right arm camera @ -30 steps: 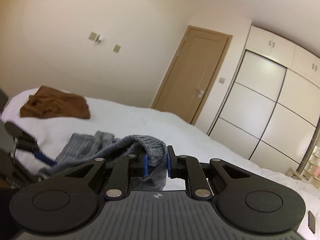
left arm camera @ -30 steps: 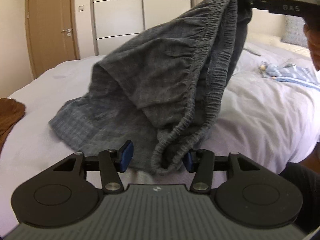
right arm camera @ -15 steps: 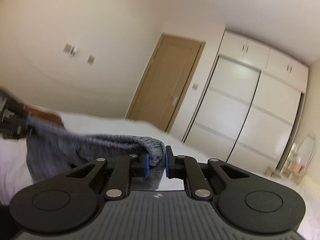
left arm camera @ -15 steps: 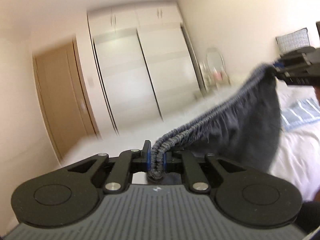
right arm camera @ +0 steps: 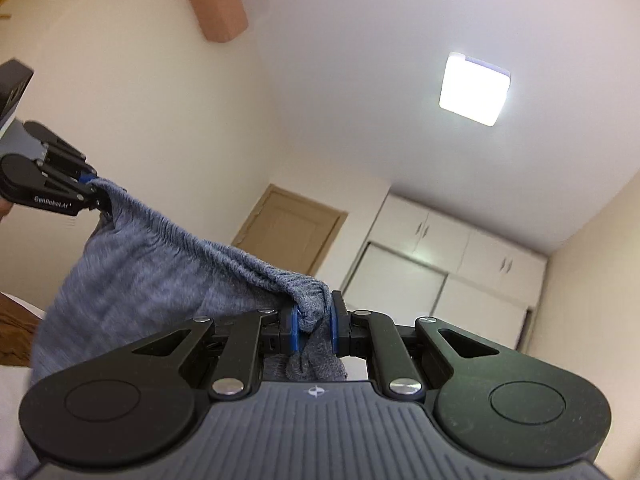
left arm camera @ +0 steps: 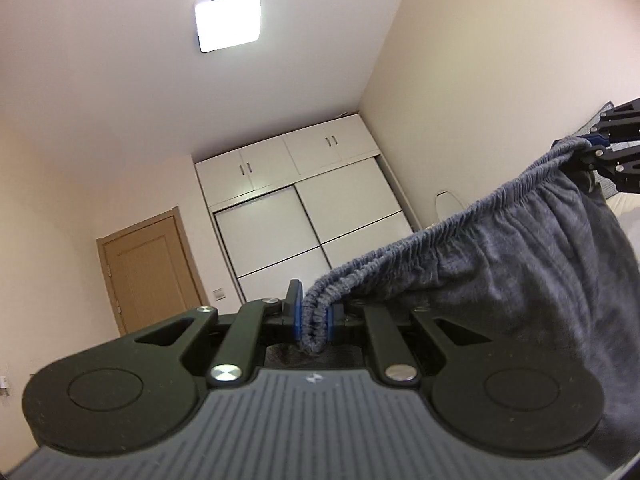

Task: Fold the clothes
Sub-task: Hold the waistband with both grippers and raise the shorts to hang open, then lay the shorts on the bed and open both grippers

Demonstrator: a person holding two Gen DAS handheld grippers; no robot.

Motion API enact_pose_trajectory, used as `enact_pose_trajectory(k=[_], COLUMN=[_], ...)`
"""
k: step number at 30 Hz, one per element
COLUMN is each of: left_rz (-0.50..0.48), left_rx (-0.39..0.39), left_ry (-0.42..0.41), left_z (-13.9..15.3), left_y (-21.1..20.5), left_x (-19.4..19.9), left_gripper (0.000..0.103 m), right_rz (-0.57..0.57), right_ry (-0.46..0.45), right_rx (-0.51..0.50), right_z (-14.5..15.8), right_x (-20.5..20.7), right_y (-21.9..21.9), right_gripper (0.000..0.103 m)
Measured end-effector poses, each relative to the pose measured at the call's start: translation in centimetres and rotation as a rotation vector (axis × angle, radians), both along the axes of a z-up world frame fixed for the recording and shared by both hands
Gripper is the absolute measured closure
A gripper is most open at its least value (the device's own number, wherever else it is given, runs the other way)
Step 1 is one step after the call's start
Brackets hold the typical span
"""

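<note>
1. Grey shorts (left arm camera: 520, 280) held up in the air, stretched by the elastic waistband between left gripper (left arm camera: 313, 322) and right gripper (right arm camera: 313, 326).
2. Left gripper: closed on one end of the waistband, a folded loop of elastic pinched between the blue pads (left arm camera: 296, 316), a short bit poking out below them.
3. Right gripper: closed on the other end of the waistband, a bunched lump of grey cloth squeezed between its blue pads (right arm camera: 295, 330), more cloth hanging beneath the fingers.
4. From the left wrist view: waistband running up and right from the shorts' pinched end to the right gripper (left arm camera: 596, 148) at the far right edge; body of the shorts hanging below that line, at lower right.
5. From the right wrist view: waistband sloping up and left to the left gripper (right arm camera: 94, 196), cloth draping down below it at left.
6. Behind the shorts: white wardrobe (left arm camera: 304, 216), brown door (left arm camera: 148, 272) left of the wardrobe, lit ceiling lamp (left arm camera: 228, 20) above.
7. Below the shorts at far left in the right view: a sliver of brown cloth (right arm camera: 14, 330) on white bedding (right arm camera: 12, 380).
</note>
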State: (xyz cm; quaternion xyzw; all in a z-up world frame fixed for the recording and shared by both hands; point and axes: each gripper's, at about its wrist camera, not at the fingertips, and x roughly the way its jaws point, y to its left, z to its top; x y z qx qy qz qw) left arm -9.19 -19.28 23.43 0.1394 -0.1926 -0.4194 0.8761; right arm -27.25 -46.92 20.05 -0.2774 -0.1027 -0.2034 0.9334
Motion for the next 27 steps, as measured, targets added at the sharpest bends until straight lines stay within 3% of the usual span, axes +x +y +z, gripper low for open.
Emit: enact_pose_trajectory(k=[4,8,11,15,16,17,19,21,23,27], left_rz=[-0.024,-0.003,0.04,0.082,0.077,0.075,0.082,0.098,0.116,0.136], left_rx=[0.037,0.127,0.232,0.41,0.453,0.49,0.516,0.509,0.499,0.476], left_ry=[0.036,0.102,0.184,0.397,0.46,0.51,0.564,0.615,0.671,0.762], left_z=[-0.6,-3.6,-8.0,-17.1,-19.2,-21.3,-24.3,-26.4,-28.1,-29.7], left_y=[-3.6,-9.8,-16.3,-25.9,-27.2,-28.1,-28.0,-26.4,-24.6,-19.8], left_x=[1.7,6.2,11.4,19.5,21.0,22.3,23.7,24.4,25.2,25.0], left_gripper=[0.094,0.094,0.093,0.089,0.088,0.086,0.08,0.08,0.079,0.069], right_rz=[-0.049,-0.098,-0.144,-0.205,-0.219,-0.232,-0.254,-0.237,-0.236,-0.273], right_ry=[-0.001,0.044,0.107,0.268,0.307,0.362,0.469,0.485,0.48,0.523], right_rx=[-0.016,0.015,0.056,0.216,0.264,0.328,0.454,0.543,0.574,0.686], right_z=[0.3,-1.3,-3.4,-9.0,-11.0,-13.0,-17.0,-19.4,-20.9,-24.3], right_x=[0.3,3.5,7.2,16.1,18.4,20.4,24.3,24.7,23.5,19.2], right_y=[-1.6,-5.1,-8.9,-17.1,-19.4,-21.4,-25.3,-26.7,-27.0,-27.7], right_gripper=[0.092,0.091,0.091,0.089,0.079,0.062,0.06,0.06,0.052,0.049])
